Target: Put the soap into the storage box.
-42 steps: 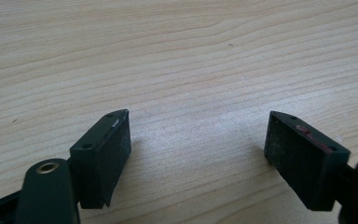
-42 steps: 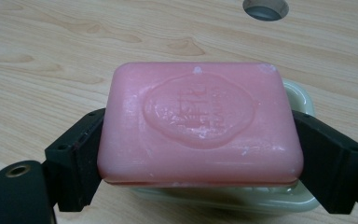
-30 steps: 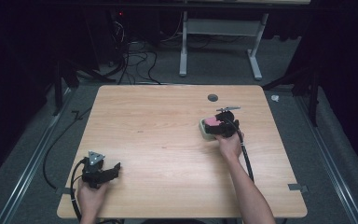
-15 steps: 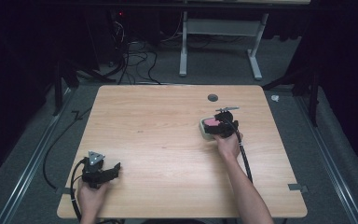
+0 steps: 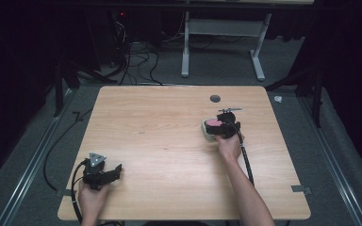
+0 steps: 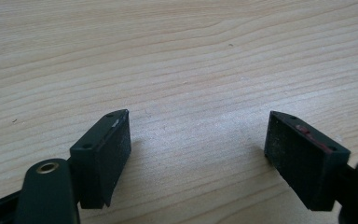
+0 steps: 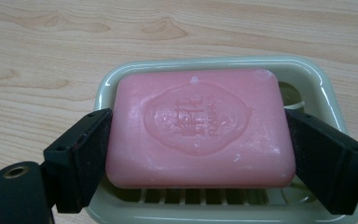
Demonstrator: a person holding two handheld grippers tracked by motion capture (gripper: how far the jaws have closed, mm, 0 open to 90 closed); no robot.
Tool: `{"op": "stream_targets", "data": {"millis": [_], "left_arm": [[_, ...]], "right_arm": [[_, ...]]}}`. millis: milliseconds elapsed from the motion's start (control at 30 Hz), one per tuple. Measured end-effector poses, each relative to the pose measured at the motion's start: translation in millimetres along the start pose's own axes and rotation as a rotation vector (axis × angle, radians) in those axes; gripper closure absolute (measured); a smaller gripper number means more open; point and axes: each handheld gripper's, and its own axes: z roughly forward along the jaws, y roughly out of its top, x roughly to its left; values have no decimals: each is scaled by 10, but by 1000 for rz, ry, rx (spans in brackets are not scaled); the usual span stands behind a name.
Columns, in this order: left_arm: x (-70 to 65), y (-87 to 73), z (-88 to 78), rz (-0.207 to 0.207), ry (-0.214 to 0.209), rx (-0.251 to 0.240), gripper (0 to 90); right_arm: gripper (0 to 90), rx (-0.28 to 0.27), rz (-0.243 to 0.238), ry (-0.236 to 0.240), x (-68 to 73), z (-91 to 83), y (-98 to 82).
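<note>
A pink bar of soap (image 7: pixel 200 126) with an embossed oval stamp lies in a pale green soap dish (image 7: pixel 214 63) on the wooden table (image 5: pixel 169 122), right of centre. My right gripper (image 7: pixel 198 122) reaches into the dish, and its two black jaws press against the soap's two short ends. From the high view the soap (image 5: pixel 213 122) and dish (image 5: pixel 209 135) sit just left of the right gripper (image 5: pixel 224 128). My left gripper (image 5: pixel 115 170) rests near the table's front left corner. Its jaws stand wide open over bare wood, as the left gripper (image 6: pixel 198 126) view shows.
A dark round hole (image 5: pixel 215 98) sits in the tabletop behind the dish. A piece of grey tape (image 5: pixel 298 189) marks the front right edge. Cables (image 5: pixel 136 56) and a white desk frame (image 5: pixel 221 47) lie on the floor beyond the table.
</note>
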Motion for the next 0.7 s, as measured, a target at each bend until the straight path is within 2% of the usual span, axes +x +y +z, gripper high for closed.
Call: {"op": "stream_targets", "data": {"millis": [133, 333, 467, 533, 633, 700], "left_arm": [[0, 0, 0, 0, 0, 0, 231], [0, 0, 0, 0, 0, 0, 231], [0, 1, -2, 0, 0, 3, 231], [1, 1, -2, 0, 0, 3, 232], [1, 1, -1, 0, 0, 2, 232], [0, 0, 0, 0, 0, 0, 231]], "right_arm": [[128, -4, -9, -5, 6, -11, -2], [138, -41, -32, -6, 10, -106, 22], [139, -74, -41, 14, -22, -213, 43], [139, -76, -43, 18, -31, -224, 43], [145, -77, -57, 49, -68, -255, 42], [147, -79, -59, 48, -85, -279, 40]]}}
